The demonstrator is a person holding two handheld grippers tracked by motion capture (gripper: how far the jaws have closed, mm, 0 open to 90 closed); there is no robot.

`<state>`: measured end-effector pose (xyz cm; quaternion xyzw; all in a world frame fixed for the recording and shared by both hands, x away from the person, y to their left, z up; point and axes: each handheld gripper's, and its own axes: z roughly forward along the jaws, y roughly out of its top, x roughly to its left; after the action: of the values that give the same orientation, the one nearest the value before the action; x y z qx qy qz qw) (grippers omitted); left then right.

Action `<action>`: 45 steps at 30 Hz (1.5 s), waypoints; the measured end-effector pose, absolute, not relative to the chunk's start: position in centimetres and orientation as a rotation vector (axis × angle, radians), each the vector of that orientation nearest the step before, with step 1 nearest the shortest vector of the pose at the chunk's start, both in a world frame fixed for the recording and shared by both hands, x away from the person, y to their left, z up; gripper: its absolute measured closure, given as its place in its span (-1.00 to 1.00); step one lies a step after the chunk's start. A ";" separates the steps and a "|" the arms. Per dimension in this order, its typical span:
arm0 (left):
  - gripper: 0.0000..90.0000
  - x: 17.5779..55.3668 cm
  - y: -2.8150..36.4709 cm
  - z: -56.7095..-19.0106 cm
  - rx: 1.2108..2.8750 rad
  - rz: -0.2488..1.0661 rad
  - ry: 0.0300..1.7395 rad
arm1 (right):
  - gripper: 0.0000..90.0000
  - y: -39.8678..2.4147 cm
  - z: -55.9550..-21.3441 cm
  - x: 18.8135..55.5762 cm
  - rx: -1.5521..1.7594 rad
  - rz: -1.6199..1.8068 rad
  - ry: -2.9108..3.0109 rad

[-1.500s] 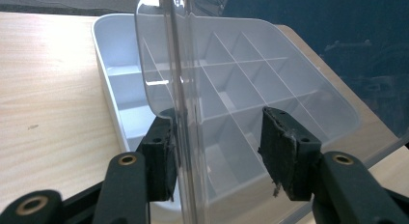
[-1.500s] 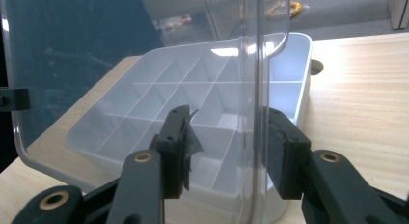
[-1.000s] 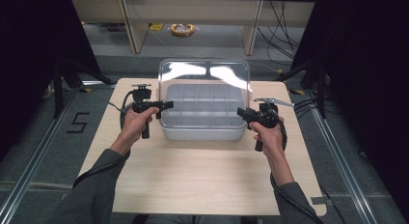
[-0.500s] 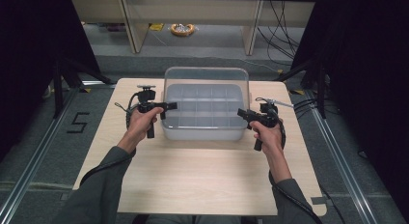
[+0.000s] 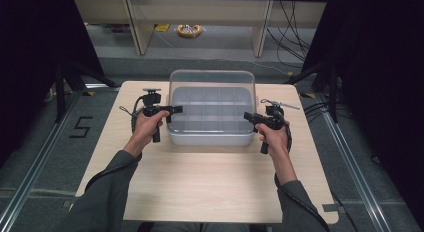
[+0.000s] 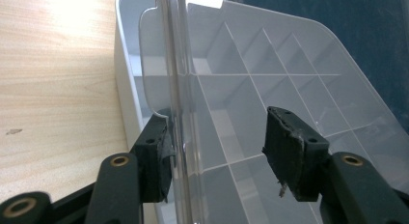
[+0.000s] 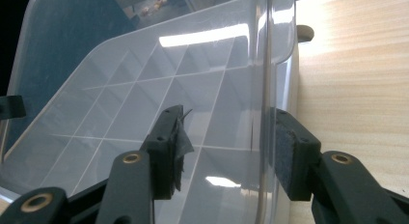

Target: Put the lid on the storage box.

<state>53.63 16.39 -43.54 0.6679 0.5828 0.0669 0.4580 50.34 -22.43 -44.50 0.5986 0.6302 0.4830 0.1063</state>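
Moved: lid (image 5: 212, 87) swung upright since the earlier frame; right fingers have just been opening.
Fingers: both pairs spread, straddling lid edges.
Done: box (image 5: 210, 137) opened.
Left: grippers withdrawn.

The compartment box (image 5: 210, 134) is translucent, glossy plastic, and its raised lid (image 6: 270, 69) is clear plastic that catches bright glare. The table (image 5: 210, 187) is pale, matt wood grain, possibly laminate. Both grippers' jaws are matt black plastic with brass-coloured rivets; their dark pads (image 6: 289, 151) look rough and frayed at the edges.
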 end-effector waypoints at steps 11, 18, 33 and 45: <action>0.00 53.5 16.4 -43.6 1.636 0.149 1.443 | 0.12 -22.7 -44.6 50.5 1.706 1.410 1.869; -0.01 53.4 16.3 -44.2 1.630 0.152 1.449 | 0.11 -22.4 -44.9 50.2 1.780 1.418 1.837; -0.02 53.2 16.1 -44.5 1.622 0.165 1.446 | 0.07 -22.0 -44.7 50.2 1.755 1.384 1.830; -0.03 53.1 16.4 -44.3 1.604 0.147 1.474 | 0.04 -21.8 -44.5 50.4 1.757 1.378 1.832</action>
<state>53.14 16.38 -44.31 0.6519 0.5991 0.0598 0.4609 50.41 -21.82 -44.46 0.6034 0.6293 0.4732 0.1265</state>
